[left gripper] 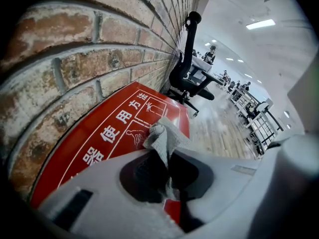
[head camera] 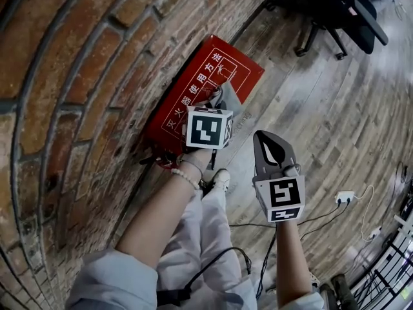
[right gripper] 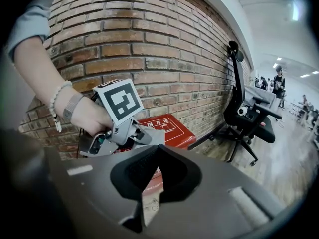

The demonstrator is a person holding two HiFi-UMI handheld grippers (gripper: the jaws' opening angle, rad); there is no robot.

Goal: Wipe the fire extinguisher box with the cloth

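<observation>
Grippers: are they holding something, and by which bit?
The left gripper pinches the cloth by one end; the rest bunches out in front. The right gripper is shut, holding nothing.

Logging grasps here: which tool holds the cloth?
The left tool, shut on the grey cloth at the red box; the right tool is shut, empty.

1. A floor point(head camera: 322, 108) of wooden planks is seen, running up to the foot of a brick wall point(head camera: 58, 76).
2. A red fire extinguisher box point(head camera: 193, 89) is set on the planks, close against the wall.
3. A black office chair point(head camera: 342, 11) is stood on the floor further along the wall, apart from the box.
4. A white power strip point(head camera: 344, 197) is laid well away from the wall, with thin cables point(head camera: 310, 221) trailed across the planks.
5. A light shoe point(head camera: 221, 178) is planted near the box.
</observation>
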